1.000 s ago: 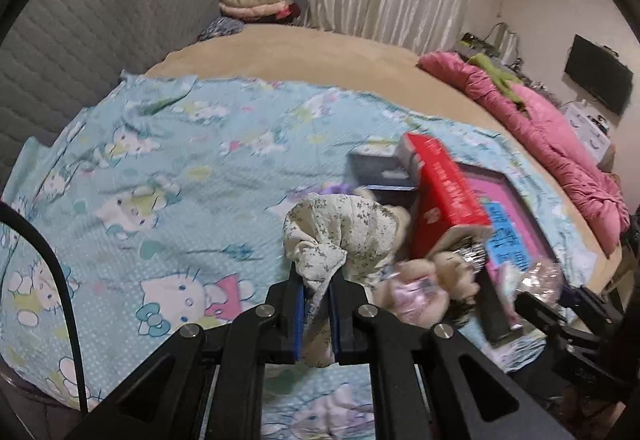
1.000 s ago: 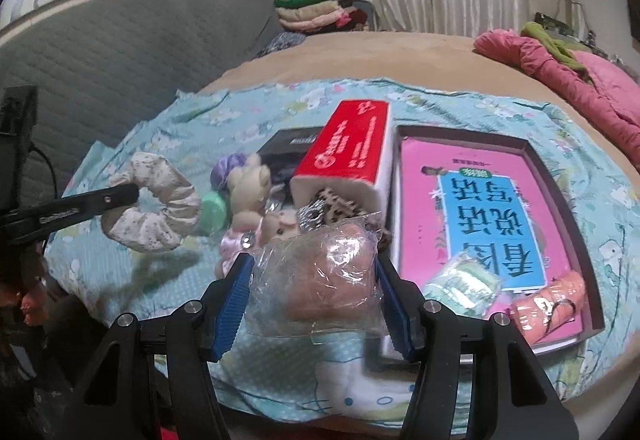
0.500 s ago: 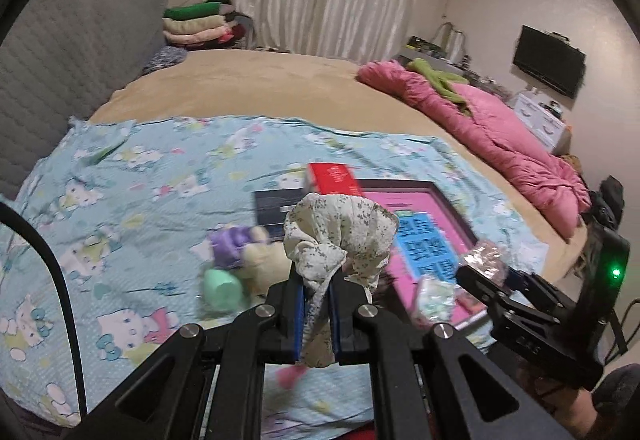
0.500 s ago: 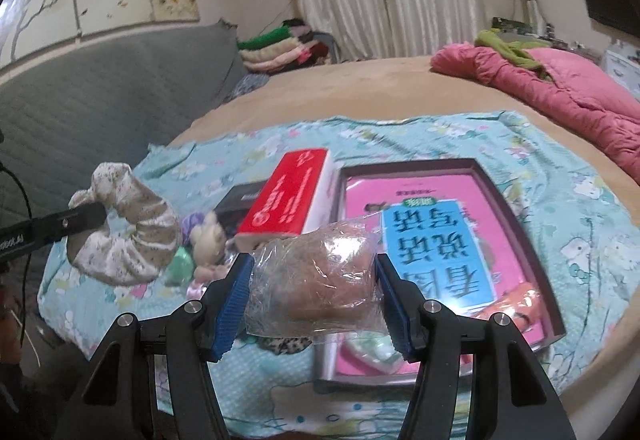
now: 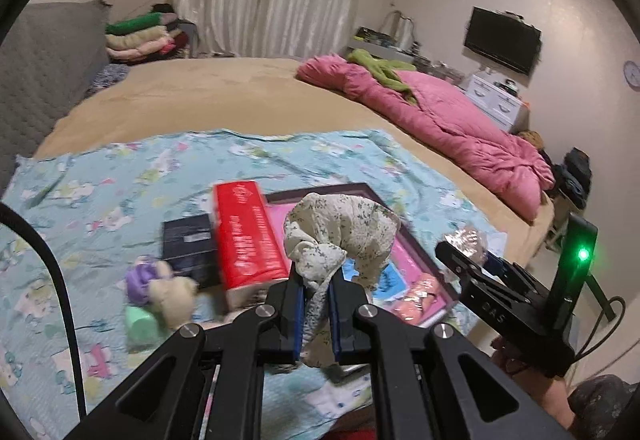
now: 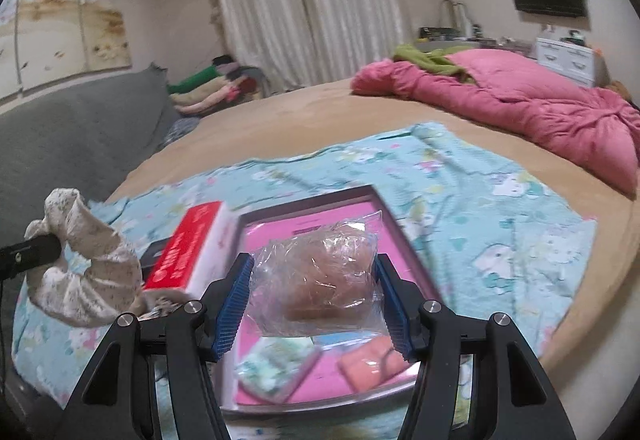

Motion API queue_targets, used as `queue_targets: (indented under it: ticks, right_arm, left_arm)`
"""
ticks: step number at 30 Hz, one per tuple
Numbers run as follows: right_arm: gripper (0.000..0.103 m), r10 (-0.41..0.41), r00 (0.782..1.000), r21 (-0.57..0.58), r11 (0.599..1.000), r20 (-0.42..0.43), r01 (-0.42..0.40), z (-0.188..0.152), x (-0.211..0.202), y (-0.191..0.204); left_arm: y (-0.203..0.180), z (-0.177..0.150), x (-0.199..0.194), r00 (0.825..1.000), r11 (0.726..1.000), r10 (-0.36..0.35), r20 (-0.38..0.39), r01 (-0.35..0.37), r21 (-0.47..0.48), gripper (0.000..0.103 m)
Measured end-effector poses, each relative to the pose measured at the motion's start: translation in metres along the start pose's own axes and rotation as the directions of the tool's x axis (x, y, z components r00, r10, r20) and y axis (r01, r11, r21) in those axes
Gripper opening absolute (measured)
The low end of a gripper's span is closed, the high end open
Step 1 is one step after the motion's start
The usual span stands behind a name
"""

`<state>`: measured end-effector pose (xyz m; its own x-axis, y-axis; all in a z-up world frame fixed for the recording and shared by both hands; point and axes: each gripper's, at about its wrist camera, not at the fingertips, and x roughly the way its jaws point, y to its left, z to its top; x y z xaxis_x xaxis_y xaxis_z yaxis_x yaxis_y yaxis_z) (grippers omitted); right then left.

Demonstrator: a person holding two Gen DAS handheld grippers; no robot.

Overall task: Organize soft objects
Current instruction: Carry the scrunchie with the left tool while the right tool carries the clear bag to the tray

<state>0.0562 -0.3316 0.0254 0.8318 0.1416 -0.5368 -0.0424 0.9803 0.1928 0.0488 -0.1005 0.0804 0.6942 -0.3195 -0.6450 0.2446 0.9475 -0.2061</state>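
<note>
On top of the big tan bed [image 5: 224,96] lies a blue cartoon sheet [image 6: 500,208], and that is where all the small things sit. A pink quilt [image 6: 520,108] is heaped far off on the right side, well apart from them.

Next biggest is the dark tray [image 6: 394,218] with a pink book inside. A red box [image 5: 248,236] lies just beside its left wall, and a little dark box sits left of that. Small plush toys [image 5: 168,288] are bunched near the sheet's near edge.

Both hands hold something up in the air over the tray. The left gripper [image 5: 316,300] has its fingers pressed nearly together, pinching a thin fold of the flowery scrunchie [image 5: 344,236]. The right gripper [image 6: 314,300] has its fingers spread about halfway, squeezing a soft brown thing in a crinkly clear bag [image 6: 320,276].

What could go wrong? I think the scrunchie could slip out, because only a small bit of cloth is pinched. The bag looks slippery, so it might slide loose if the hand tips. The two grippers are near each other and could bump.

The tray's near end already holds a packet and an orange thing, so open room is mostly at its far end. The tray sits close to the bed's near edge, so something dropped short may fall off.
</note>
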Motion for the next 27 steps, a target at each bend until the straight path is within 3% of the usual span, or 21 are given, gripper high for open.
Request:
queue_targets:
  ticks: [10, 18, 27]
  right_arm:
    - [0.062, -0.043, 0.999, 0.062, 0.997, 0.002, 0.043, -0.002, 0.002, -0.026]
    - [0.062, -0.079, 0.996, 0.056, 0.995, -0.031, 0.081, -0.005, 0.011, -0.03]
    - [0.062, -0.138, 0.971, 0.065, 0.986, -0.194, 0.153, -0.022, 0.04, -0.046]
  left_arm:
    - [-0.026, -0.008, 0.068, 0.984, 0.996, -0.095, -0.153, 0.093, -0.018, 0.01]
    - [-0.044, -0.02, 0.106, 0.973, 0.997, -0.051, -0.224, 0.062, 0.042, 0.01]
    - [-0.044, -0.031, 0.132, 0.963, 0.997, -0.001, -0.269, 0.021, 0.073, 0.011]
